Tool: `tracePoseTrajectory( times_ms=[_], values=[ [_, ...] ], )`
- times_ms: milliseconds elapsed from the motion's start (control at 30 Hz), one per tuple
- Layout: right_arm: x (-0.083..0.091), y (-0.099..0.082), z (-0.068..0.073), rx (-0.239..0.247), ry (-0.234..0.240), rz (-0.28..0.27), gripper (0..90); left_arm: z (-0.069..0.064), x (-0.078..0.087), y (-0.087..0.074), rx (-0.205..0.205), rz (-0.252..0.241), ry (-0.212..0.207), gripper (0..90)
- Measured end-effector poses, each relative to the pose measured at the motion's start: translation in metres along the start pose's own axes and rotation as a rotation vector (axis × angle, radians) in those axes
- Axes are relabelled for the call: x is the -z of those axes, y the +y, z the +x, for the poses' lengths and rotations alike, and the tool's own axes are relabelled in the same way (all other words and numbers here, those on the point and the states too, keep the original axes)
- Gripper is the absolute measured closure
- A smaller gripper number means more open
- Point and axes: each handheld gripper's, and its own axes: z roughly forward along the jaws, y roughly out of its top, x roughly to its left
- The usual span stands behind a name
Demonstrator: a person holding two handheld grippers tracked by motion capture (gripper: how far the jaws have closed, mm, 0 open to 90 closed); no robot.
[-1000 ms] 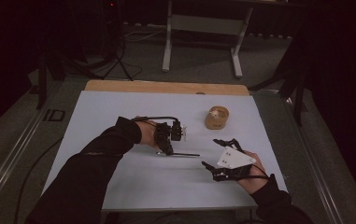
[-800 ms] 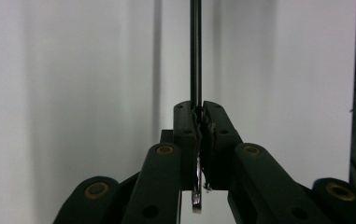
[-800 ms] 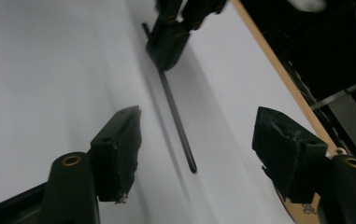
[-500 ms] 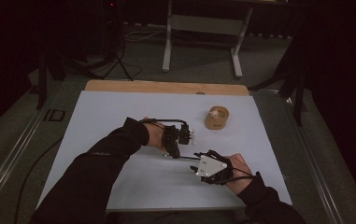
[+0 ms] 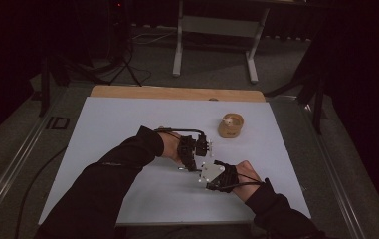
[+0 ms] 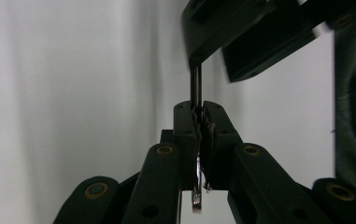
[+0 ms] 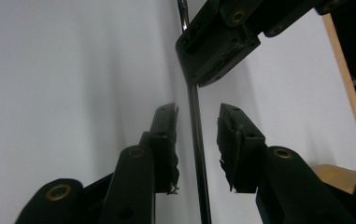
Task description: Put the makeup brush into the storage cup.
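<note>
My left gripper (image 6: 200, 114) is shut on a thin metal rod (image 6: 195, 86), which sticks out past its tips. In the high view the left gripper (image 5: 193, 158) sits mid-table, tip to tip with my right gripper (image 5: 208, 169). The right gripper (image 7: 196, 123) has just been closing. Its jaws stand a little apart with the rod (image 7: 195, 140) running between them, and a gap shows on each side of the rod. The left gripper (image 7: 215, 46) grips the same rod just beyond the right jaws. The right gripper's jaws (image 6: 245, 37) hang over the rod's far end.
A small wooden bowl (image 5: 230, 125) with something pale inside stands behind and to the right of the grippers. The white mat (image 5: 117, 124) covers the table, with a wooden strip (image 5: 177, 92) along its far edge. A metal stand (image 5: 214, 30) is on the floor beyond.
My right hand has moved left to meet the left gripper, and its jaws have narrowed around the rod. The left hand has shifted slightly right, holding the rod throughout.
</note>
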Motion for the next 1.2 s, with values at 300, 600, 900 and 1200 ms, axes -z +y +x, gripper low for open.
tracePoseTrajectory(
  times_ms=[300, 600, 900, 1200],
  values=[
    [-0.008, 0.002, 0.0, 0.045, 0.021, 0.054, 74.5, 0.001, -0.002, 0.002, -0.01, -0.004, -0.002, 85.2],
    [-0.012, 0.003, 0.001, 0.096, 0.014, 0.081, 84.6, 0.001, -0.003, 0.004, -0.002, -0.009, -0.022, 85.2],
    [-0.011, 0.001, -0.005, 0.102, 0.012, 0.089, 85.6, 0.002, 0.001, -0.001, -0.043, -0.08, 0.044, 72.4],
    [-0.01, -0.001, -0.005, 0.093, 0.015, 0.084, 85.6, 0.006, 0.02, -0.016, 0.05, -0.162, 0.103, 39.8]
  ],
)
